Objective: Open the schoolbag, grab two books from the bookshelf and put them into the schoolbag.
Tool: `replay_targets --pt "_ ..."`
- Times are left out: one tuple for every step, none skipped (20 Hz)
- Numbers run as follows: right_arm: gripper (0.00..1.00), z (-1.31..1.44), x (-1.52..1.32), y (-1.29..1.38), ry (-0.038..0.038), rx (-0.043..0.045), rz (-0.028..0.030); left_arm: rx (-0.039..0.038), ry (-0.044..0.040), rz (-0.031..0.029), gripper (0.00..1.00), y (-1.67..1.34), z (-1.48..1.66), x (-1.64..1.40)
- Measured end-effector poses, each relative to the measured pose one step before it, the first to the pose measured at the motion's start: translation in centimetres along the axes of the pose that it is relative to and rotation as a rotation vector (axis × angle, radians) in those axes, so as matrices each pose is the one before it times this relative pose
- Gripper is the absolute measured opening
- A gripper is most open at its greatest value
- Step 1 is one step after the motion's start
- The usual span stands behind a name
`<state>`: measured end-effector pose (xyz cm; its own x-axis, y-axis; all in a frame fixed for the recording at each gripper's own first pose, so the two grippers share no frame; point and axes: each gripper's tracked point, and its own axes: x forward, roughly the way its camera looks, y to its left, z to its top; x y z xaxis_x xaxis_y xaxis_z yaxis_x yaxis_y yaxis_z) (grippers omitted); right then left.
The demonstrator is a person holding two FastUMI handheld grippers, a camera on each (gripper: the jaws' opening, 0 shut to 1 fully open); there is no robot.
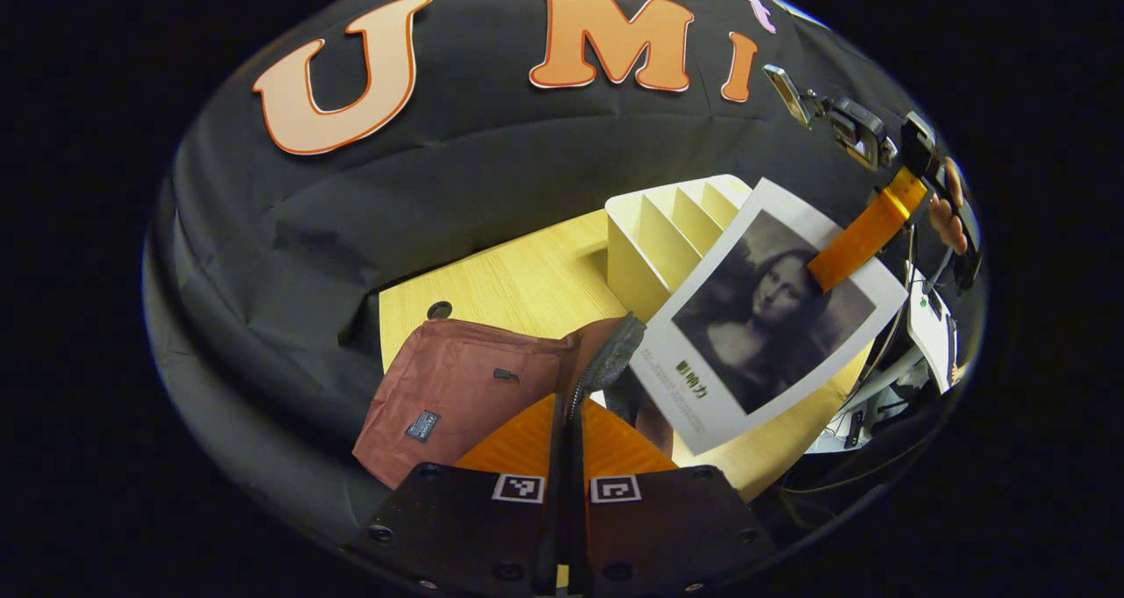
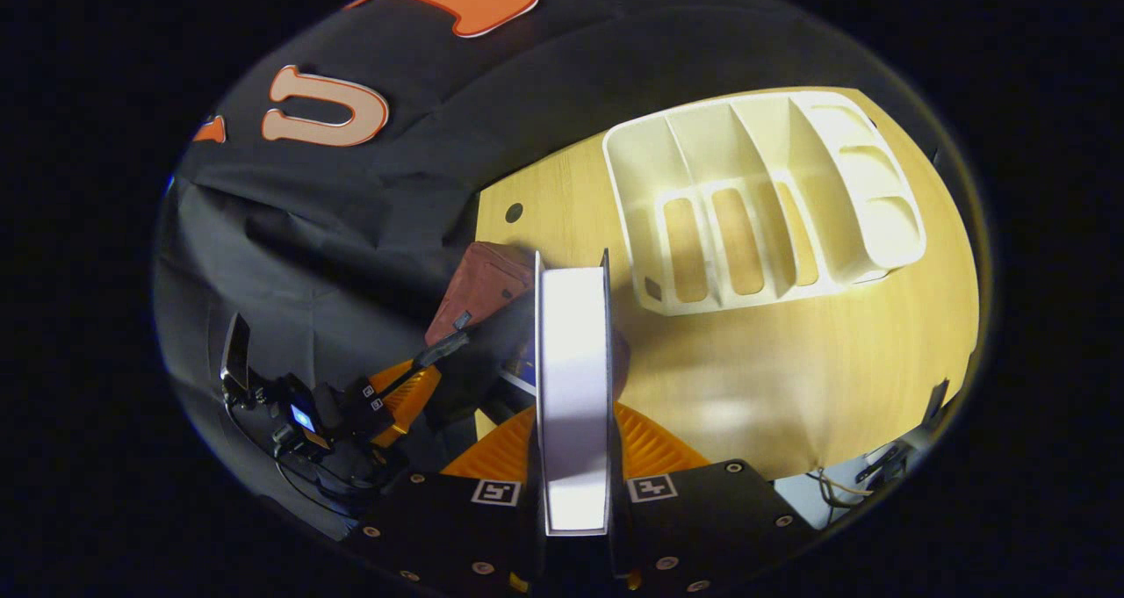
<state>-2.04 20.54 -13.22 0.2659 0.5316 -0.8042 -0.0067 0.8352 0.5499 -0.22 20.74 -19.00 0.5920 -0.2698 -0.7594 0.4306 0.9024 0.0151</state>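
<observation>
Right gripper [image 2: 575, 457] is clamped on a book [image 2: 573, 387], both fingers pressing its covers, page edges facing the camera in the right gripper view. In the left gripper view the same book [image 1: 773, 326] hangs above the table, held near its upper corner, cover toward that camera, low corner just over the schoolbag [image 1: 465, 396].

Left gripper [image 1: 569, 431] is closed to a narrow slit on the edge of the bag's flap at the zipper [image 1: 606, 361], holding the mouth up. The bag lies on the wooden table [image 1: 527, 282] beside the white bookshelf [image 2: 764, 203], whose slots look empty from here. A printed edge shows in the bag mouth beside the held book in the right gripper view; I judge it to be a first book already inside, though I cannot confirm.

Risks, as judgement:
- Grip sits near one corner, so the book's weight hangs away from the fingers; it could pivot or slip during lowering
- Opening looks narrow against the book's width; the leading corner may catch on the zipper or flap and push the soft bag across the table
- Left hold is on a thin fabric edge only; if it slips, the mouth collapses and the book lands on top of the bag
- Anything already inside may block the book from going fully in
</observation>
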Motion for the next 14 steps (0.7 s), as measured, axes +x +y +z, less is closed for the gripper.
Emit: replay_targets --pt "0.3 -0.378 1.04 0.474 0.00603 0.02412 0.01923 -0.0017 0.00067 -0.00037 0.05 -0.026 -0.03 -0.098" --pt "0.3 -0.11 1.118 0.423 0.00185 0.028 0.02507 0.00084 0.00084 0.00022 0.05 -0.086 -0.003 -0.003" --pt "0.3 0.05 1.103 0.465 -0.01087 0.04392 0.03041 0.00033 0.00037 0.00045 0.05 -0.058 0.067 0.067" --pt "0.3 0.022 1.146 0.482 -0.01266 0.04447 0.02949 -0.0001 0.00079 0.0006 0.05 -0.026 0.089 -0.112" --pt "0.29 -0.536 0.471 0.04 -0.00402 0.04114 0.02169 -0.0011 -0.00107 -0.00009 0.05 -0.034 0.014 0.065" --pt "0.28 -0.547 0.736 -0.198 0.00327 0.02718 0.01301 -0.00089 -0.00107 -0.00016 0.05 -0.104 -0.036 0.035" --pt "0.28 -0.341 -0.224 -0.034 0.00064 0.02537 0.01119 -0.00229 0.00213 -0.00184 0.05 -0.102 -0.085 -0.012" --pt "0.28 -0.28 0.039 0.131 0.00362 0.01035 0.01347 -0.00134 -0.00031 -0.00227 0.05 -0.116 -0.01 0.038" --pt "0.28 -0.209 0.017 0.094 -0.00245 0.01055 0.01421 -0.00282 0.00012 -0.00132 0.05 -0.06 0.028 0.005" --pt "0.28 -0.197 0.313 -0.034 -0.00936 -0.00254 0.00845 -0.00124 -0.00228 -0.00272 0.05 -0.174 0.042 -0.057" --pt "0.28 -0.107 0.217 -0.284 -0.01548 -0.00673 0.00211 -0.00272 -0.00284 -0.00225 0.05 -0.12 0.091 -0.052" --pt "0.28 -0.101 0.617 -0.354 -0.02276 -0.01566 0.00266 -0.00127 0.00113 -0.00421 0.05 -0.212 -0.059 0.025" --pt "0.28 -0.319 0.542 0.177 -0.01329 0.00629 0.01815 -0.0005 -0.00226 -0.00553 0.05 -0.205 -0.081 0.019" --pt "0.28 0.022 0.063 0.071 -0.02228 0.02126 0.01413 0.00271 -0.00542 -0.00607 0.05 -0.334 0.142 -0.135"
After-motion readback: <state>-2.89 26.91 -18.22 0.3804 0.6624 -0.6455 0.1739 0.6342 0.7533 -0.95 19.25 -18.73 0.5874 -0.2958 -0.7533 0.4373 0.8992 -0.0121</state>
